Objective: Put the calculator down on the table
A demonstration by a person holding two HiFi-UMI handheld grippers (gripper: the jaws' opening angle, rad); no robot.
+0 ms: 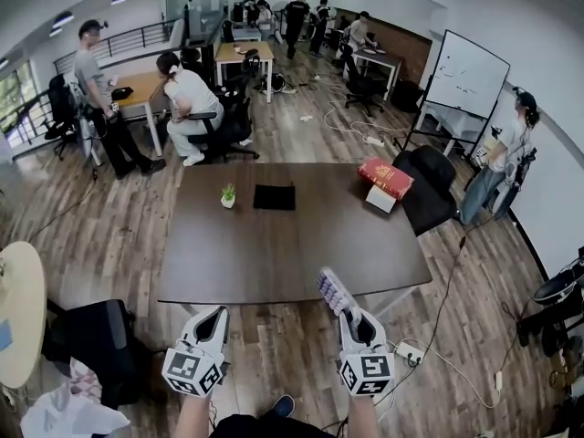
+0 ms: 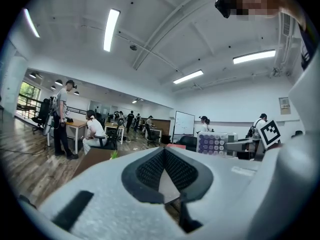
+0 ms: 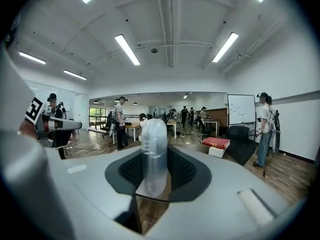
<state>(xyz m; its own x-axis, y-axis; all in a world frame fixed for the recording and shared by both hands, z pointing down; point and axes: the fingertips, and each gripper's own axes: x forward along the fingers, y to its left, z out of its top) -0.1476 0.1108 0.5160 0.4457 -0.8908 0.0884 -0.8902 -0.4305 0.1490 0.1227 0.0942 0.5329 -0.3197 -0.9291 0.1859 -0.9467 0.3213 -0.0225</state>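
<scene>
Table (image 1: 274, 254) ahead, near half bare; plant (image 1: 228, 195), black mat (image 1: 274, 197) & books (image 1: 386, 179) on far side. Calculator (image 1: 334, 291) is in the air, just short of near edge, clamped edge-on in right gripper (image 1: 350, 314). Carry fwd over bare wood, tip flat, lower till it rests, then release. Left gripper (image 1: 215, 318) pinched together, empty.

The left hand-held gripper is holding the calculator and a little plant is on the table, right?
Not quite. The right hand-held gripper is holding the calculator, as the right gripper view shows. The little plant is on the table.
</scene>
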